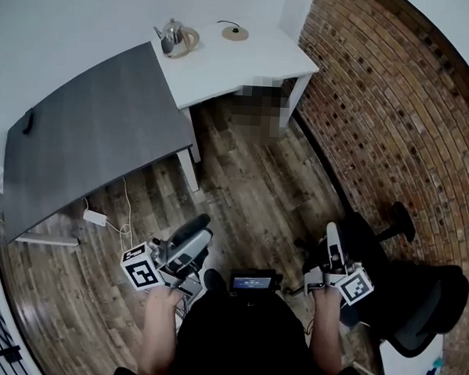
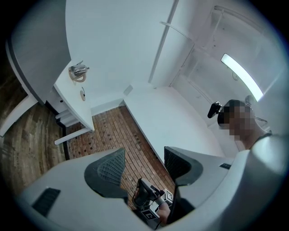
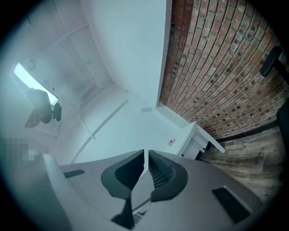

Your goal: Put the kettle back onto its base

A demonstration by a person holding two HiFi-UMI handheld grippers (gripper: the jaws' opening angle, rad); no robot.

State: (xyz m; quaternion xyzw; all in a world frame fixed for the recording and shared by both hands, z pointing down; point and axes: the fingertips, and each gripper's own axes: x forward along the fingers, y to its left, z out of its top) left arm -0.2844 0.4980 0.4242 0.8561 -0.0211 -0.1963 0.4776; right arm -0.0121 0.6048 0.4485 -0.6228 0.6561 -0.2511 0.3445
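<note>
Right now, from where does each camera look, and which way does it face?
Head view: on the person's head, steeply down at the floor and grey table; forearms, left claw, right claw show.
Left gripper view: on the left claw, toward the kettle on the white table; its open jaws and the right claw show.
Right gripper view: on the right claw, toward the brick wall; its shut jaws show.
Shared: head and left gripper views show the kettle.
</note>
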